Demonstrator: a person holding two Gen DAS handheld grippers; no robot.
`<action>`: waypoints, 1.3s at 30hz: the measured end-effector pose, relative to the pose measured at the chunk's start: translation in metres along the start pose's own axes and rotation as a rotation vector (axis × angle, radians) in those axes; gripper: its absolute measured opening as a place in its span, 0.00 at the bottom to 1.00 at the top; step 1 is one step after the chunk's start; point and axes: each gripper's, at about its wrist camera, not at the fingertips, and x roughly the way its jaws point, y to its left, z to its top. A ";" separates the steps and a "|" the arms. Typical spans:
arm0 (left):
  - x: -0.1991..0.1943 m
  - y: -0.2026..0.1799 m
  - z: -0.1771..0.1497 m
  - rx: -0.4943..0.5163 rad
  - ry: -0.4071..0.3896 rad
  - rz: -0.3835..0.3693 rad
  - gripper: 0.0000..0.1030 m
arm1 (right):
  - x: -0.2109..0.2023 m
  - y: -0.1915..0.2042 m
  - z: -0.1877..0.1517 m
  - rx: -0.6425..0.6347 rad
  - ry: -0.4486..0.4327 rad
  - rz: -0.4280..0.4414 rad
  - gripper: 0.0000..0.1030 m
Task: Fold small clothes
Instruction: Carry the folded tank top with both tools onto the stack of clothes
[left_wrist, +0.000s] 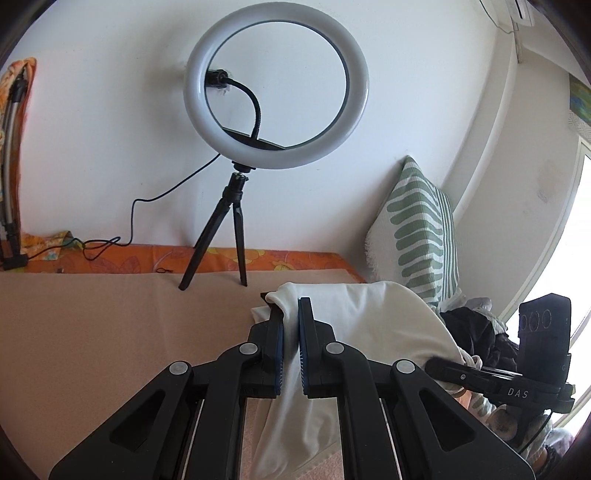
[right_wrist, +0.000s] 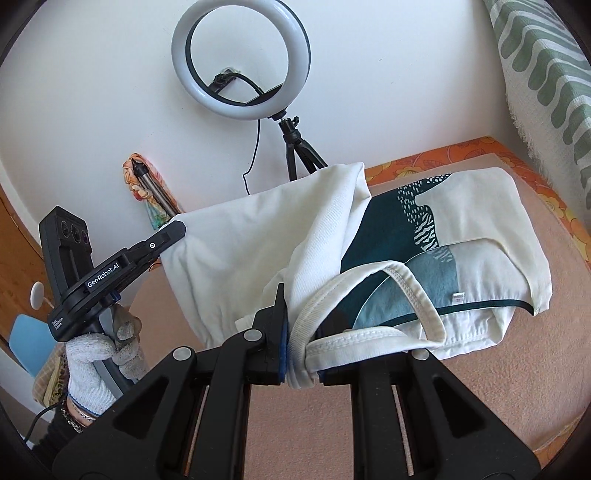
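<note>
Left gripper (left_wrist: 291, 325) clamped on white shirt (right_wrist: 258, 236), right gripper (right_wrist: 301, 332) pinching its ribbed collar (right_wrist: 413, 295); garment lifted partly off peach bedspread (right_wrist: 480, 387), below ring light (right_wrist: 240, 59).

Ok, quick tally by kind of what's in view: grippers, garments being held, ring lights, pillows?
Grippers: 2, left gripper and right gripper
Held garments: 1, white T-shirt
Ring lights: 1, ring light
Pillows: 1, green-striped pillow
Total: 5
</note>
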 end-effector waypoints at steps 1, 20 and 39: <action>0.007 -0.006 0.002 0.003 0.004 -0.007 0.05 | -0.002 -0.007 0.003 0.003 -0.004 -0.008 0.12; 0.126 -0.077 0.013 0.079 0.072 -0.055 0.05 | 0.002 -0.140 0.051 0.042 -0.048 -0.144 0.12; 0.198 -0.045 -0.001 0.118 0.139 0.129 0.05 | 0.083 -0.195 0.056 0.048 0.053 -0.148 0.12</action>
